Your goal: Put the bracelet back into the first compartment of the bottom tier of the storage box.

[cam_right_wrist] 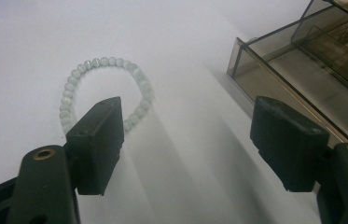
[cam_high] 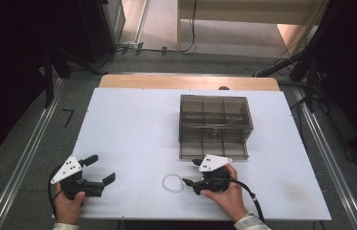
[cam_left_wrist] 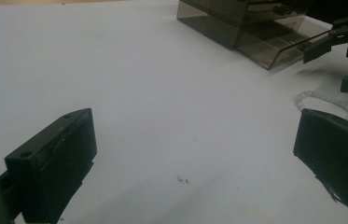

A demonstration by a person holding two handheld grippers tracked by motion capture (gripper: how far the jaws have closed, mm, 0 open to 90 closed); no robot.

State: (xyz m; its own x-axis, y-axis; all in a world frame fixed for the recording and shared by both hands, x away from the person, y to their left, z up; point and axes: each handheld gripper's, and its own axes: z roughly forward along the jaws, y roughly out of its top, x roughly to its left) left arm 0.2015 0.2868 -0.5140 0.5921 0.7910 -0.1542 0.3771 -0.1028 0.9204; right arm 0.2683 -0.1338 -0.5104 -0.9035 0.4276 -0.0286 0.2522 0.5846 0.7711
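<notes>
Currently, the white tabletop (cam_high: 133,124) offers wide bare room across its left half, and a wooden edge strip (cam_high: 157,81) borders its far side. The left gripper (cam_high: 100,171) rests near the front left corner, held in the left hand (cam_high: 68,203); its jaws stand wide apart and hold nothing, with bare surface between them in the left gripper view. The right gripper (cam_high: 191,172) sits near the front edge at centre-right under the right hand (cam_high: 226,194); its jaws are also spread wide and empty.

The pale bead bracelet (cam_high: 172,183) lies flat on the tabletop just beside the right gripper, on its left. In the right gripper view the bracelet (cam_right_wrist: 101,91) lies ahead of the left jaw, which hides part of the ring; whether they touch cannot be told.

The smoked transparent compartment box (cam_high: 214,115) stands behind the right gripper, toward the far edge. Its lower drawer (cam_high: 214,148) is pulled out toward the person. Its visible compartment (cam_right_wrist: 311,79) appears empty; dividers show inside the upper body.
</notes>
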